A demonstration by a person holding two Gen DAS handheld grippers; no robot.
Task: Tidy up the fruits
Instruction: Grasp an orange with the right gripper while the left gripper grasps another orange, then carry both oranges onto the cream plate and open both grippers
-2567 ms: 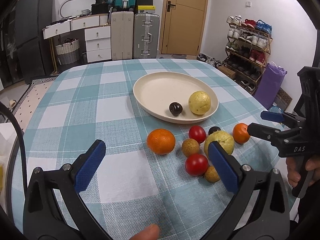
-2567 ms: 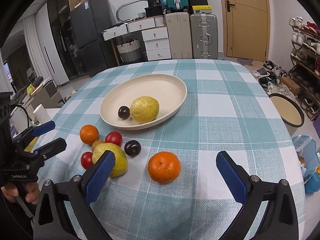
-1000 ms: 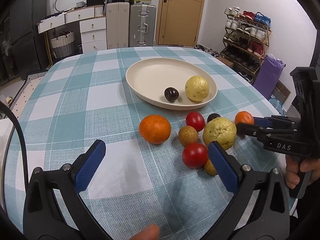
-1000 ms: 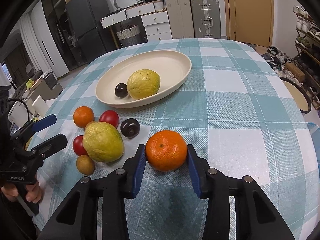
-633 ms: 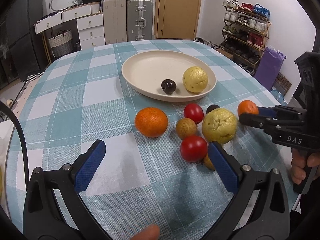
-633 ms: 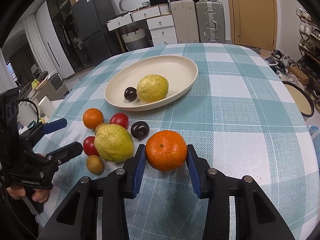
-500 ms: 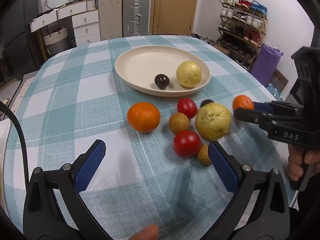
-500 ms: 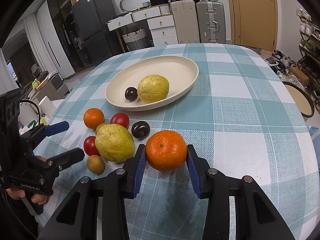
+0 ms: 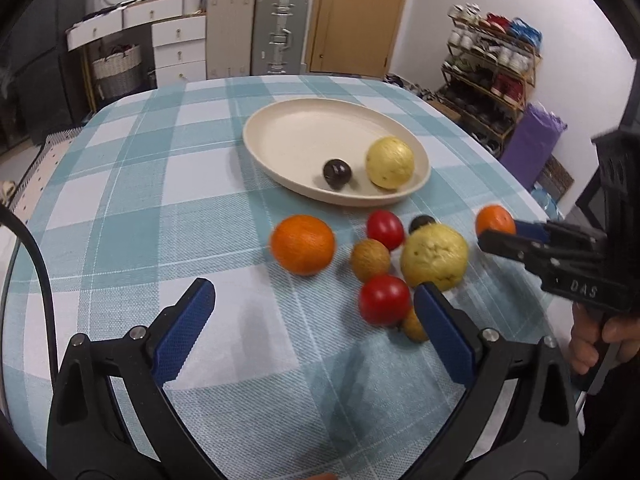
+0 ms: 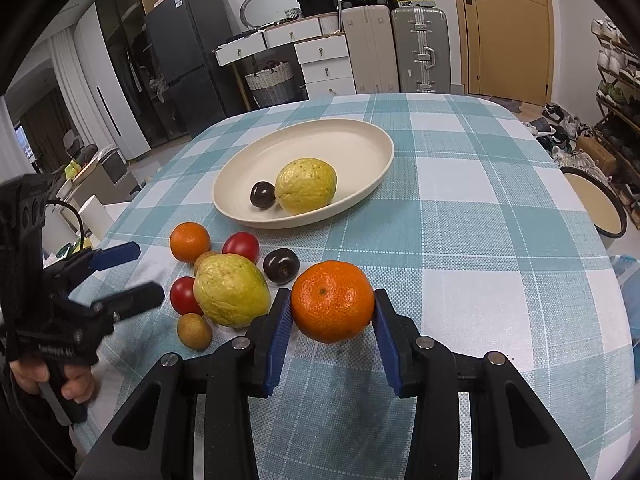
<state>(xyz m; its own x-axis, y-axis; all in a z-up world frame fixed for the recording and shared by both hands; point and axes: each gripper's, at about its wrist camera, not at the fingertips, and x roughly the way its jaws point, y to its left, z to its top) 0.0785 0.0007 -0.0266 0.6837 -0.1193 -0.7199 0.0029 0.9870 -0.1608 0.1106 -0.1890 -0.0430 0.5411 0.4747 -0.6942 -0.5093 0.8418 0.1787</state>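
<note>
My right gripper is shut on a large orange just above the checked cloth, near the table's front edge. Beside it on the cloth lie a yellow-green guava, a dark plum, two red tomatoes, a small brown fruit and a second orange. The cream oval plate beyond them holds a yellow guava and a dark plum. My left gripper stands open and empty, short of the second orange and the tomato.
In the left wrist view the right gripper comes in from the right, a hand on its handle. The table is round with a teal checked cloth. Suitcases, drawers and a shoe rack stand behind. A stool is beside the table's right edge.
My right gripper, open earlier with the orange in front of it, has closed on that orange and keeps hold. The left gripper stays open, and its view has drifted slightly.
</note>
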